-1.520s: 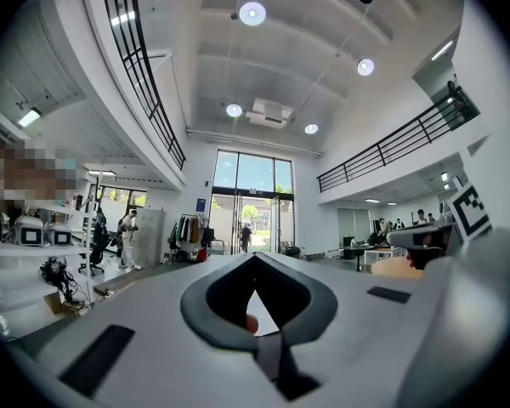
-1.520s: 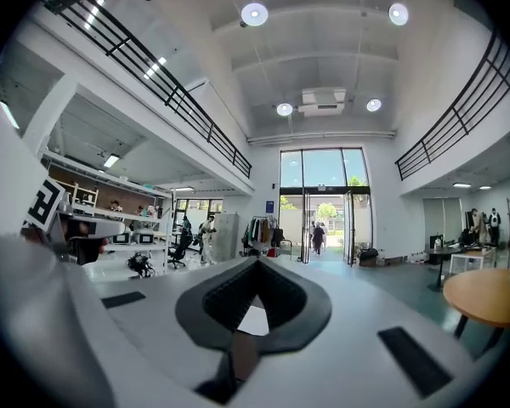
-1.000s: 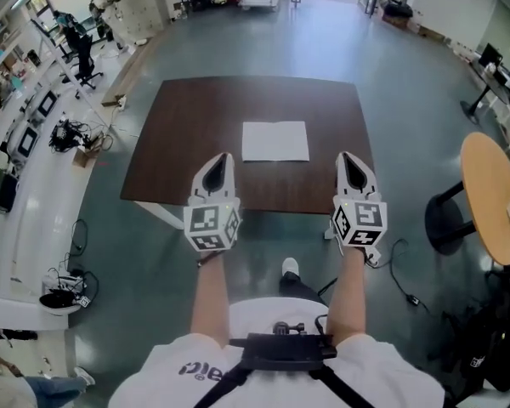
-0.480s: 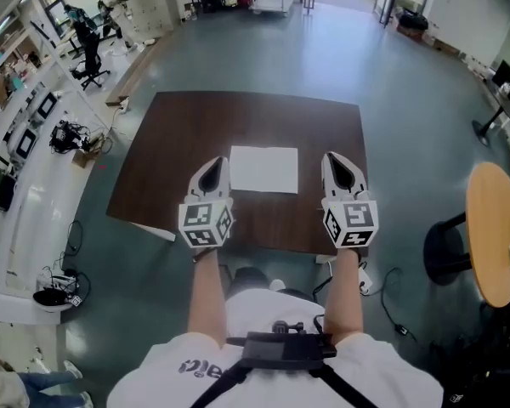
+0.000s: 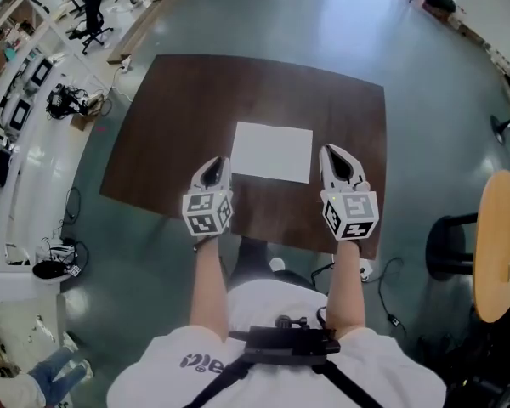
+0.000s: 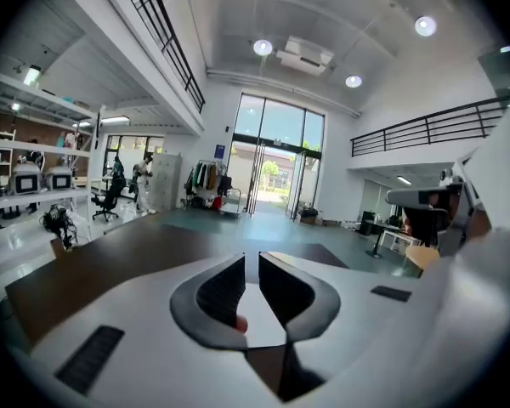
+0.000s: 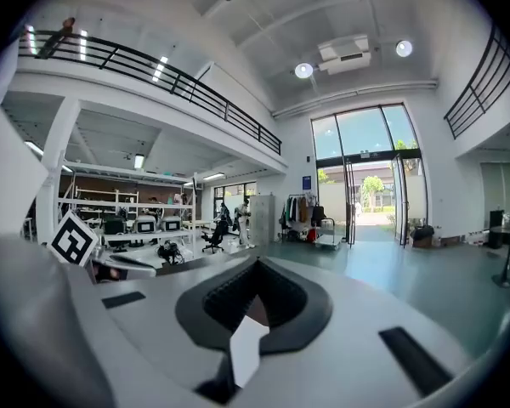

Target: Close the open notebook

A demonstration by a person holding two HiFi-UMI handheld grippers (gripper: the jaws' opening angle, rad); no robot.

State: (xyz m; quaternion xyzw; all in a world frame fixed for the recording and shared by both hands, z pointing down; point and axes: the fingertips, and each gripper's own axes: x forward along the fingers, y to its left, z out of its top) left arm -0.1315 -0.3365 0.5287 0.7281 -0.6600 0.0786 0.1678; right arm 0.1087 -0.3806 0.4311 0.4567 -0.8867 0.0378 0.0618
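The open notebook (image 5: 273, 151) lies flat as a white rectangle near the middle of the dark brown table (image 5: 170, 117). My left gripper (image 5: 219, 163) hovers over the table just beside the notebook's near left corner, jaws shut and holding nothing. My right gripper (image 5: 330, 153) sits by the notebook's near right edge, also shut and holding nothing. In the left gripper view the jaws (image 6: 252, 260) stand almost together, with a strip of white page (image 6: 262, 313) showing below them. In the right gripper view the jaws (image 7: 257, 266) meet at the tips over a sliver of white page (image 7: 245, 345).
A round wooden side table (image 5: 501, 245) and a black stool (image 5: 450, 236) stand on the floor to the right. A cable (image 5: 395, 296) trails on the floor near the table's right leg. Workbenches with equipment (image 5: 17, 100) line the left wall.
Both grippers have come forward and down from in front of the table's near edge to either side of the notebook's near edge. The table now fills more of the head view.
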